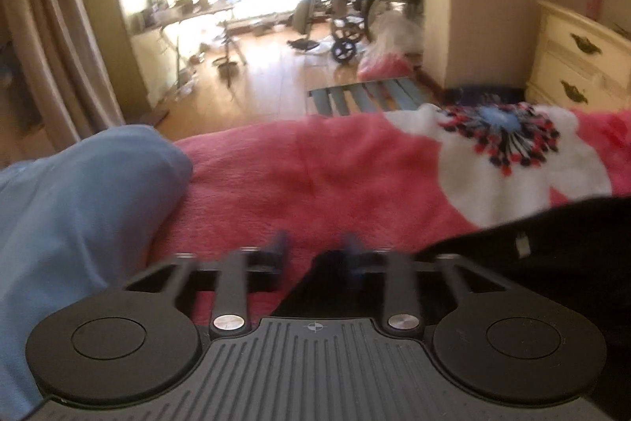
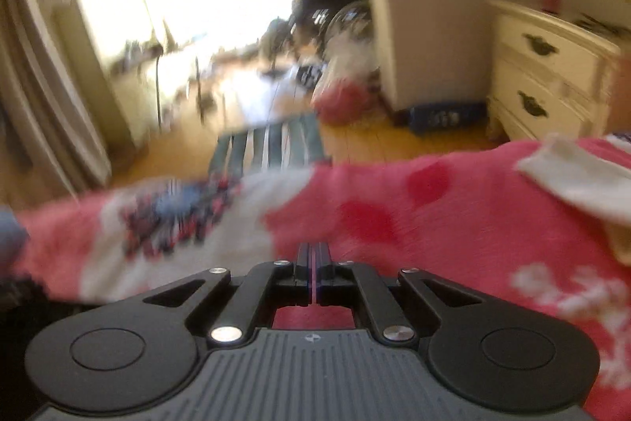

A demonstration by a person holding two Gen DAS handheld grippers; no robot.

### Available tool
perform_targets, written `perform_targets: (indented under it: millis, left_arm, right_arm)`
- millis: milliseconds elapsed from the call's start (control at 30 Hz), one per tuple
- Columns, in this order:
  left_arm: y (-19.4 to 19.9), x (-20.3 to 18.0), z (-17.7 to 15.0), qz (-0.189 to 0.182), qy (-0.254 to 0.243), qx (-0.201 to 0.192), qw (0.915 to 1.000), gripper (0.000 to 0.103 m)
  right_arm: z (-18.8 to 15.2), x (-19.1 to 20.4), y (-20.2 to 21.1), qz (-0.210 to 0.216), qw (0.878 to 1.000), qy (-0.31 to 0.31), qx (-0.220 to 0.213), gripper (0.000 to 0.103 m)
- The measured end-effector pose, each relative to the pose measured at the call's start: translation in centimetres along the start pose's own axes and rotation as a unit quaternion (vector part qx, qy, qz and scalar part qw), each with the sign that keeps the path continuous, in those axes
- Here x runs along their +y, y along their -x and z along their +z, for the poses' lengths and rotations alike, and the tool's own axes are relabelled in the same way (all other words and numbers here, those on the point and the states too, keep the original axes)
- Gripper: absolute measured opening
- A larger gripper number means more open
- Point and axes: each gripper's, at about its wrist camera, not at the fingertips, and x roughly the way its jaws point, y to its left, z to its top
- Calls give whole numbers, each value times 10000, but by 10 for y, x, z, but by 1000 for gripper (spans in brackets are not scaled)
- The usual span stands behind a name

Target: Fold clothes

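left gripper (image 1: pixel 315 247): fingers parted, nothing pinched, though black cloth (image 1: pixel 552 263) is seen under the right finger | right gripper (image 2: pixel 313 263): fingers pressed together, nothing seen between | clothes counted: one blue garment (image 1: pixel 79 204) left of left fingers, rumpled; one black, right | pink blanket (image 1: pixel 315 176) underneath

I'm looking into a home bedroom: a bed under a pink flowered blanket (image 1: pixel 335 176), a cream dresser (image 1: pixel 579 66), curtains (image 1: pixel 43 26), wood floor (image 1: pixel 268 81), a wheelchair (image 1: pixel 366 6).
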Motion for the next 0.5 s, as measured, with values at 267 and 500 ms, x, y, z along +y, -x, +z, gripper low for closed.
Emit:
perform_targets:
  millis: [267,500]
  left_arm:
    - [40,4,4,-520,-116,171,9984,58]
    - [38,1,-22,-236,-438,398,9980,57]
  right_arm:
    - [-17,6,44,591,9851,1473,666,60]
    - [-35,12,47,440,9794,1790,818,59]
